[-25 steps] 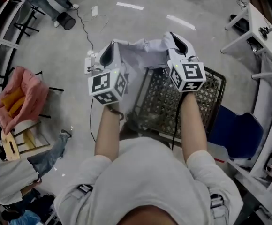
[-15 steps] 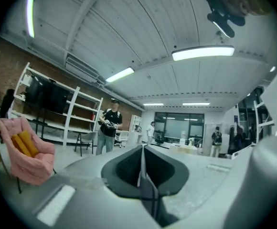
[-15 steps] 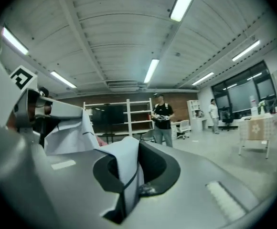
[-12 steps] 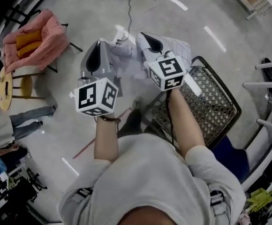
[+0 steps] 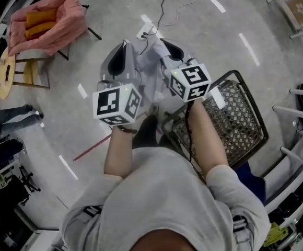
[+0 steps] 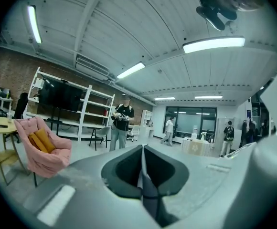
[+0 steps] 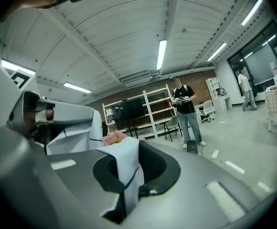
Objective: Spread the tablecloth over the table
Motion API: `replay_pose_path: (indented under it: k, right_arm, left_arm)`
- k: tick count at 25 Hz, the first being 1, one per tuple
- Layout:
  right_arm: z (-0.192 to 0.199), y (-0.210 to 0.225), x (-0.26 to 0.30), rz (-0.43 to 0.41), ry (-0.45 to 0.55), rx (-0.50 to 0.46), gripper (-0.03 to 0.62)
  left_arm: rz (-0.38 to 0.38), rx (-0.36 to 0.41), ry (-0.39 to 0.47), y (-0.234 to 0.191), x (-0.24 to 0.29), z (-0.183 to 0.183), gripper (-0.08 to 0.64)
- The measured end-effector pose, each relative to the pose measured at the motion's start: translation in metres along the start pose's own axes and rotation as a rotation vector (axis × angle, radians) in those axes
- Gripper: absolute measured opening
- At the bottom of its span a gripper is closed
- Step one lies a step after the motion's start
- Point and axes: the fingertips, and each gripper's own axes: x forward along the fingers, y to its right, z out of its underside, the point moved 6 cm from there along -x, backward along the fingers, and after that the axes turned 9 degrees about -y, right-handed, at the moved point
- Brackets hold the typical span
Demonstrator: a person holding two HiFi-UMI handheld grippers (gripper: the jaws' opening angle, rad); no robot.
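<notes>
The left gripper (image 5: pixel 121 50) has its jaws pressed together on a thin fold of the tablecloth (image 5: pixel 149 61). Its own camera shows just a pale sliver of fabric pinched between the dark pads (image 6: pixel 129 168). The right gripper (image 5: pixel 167 45), close beside it, is clamped on another part of the same cloth. There a wider flap of pale fabric with thin dark lines stands up out of the jaws (image 7: pixel 127 166). Both tools are held up and out in front of the person, each with its marker cube (image 5: pixel 116 104) facing up. The cloth hangs bunched between the two tips, above the grey floor and not lying on any surface. Just to the person's right stands a wire mesh cart (image 5: pixel 245 116). Ahead on the floor, a cable runs to a white power strip (image 5: pixel 146 33), and a thin red stick (image 5: pixel 91 148) lies off to the left. Further left there is a pink armchair (image 5: pixel 49 22) with yellow cushions, beside a small round wooden table (image 5: pixel 4 72). Across the room a person in a black top (image 6: pixel 121 127) stands in front of white shelves (image 6: pixel 74 109) along a brick wall.
</notes>
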Motion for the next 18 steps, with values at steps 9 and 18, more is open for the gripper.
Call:
replay_pose_path:
  k: [9, 18]
  right_arm:
    - [0.013, 0.134, -0.031, 0.245, -0.025, 0.145, 0.006]
    - [-0.095, 0.187, -0.529, 1.128, 0.371, -0.165, 0.006]
  left_arm:
    - [0.129, 0.018, -0.118, 0.048, 0.081, 0.008, 0.023]
    - [0.685, 0.131, 0.269, 0.295, 0.042, -0.130, 0.023]
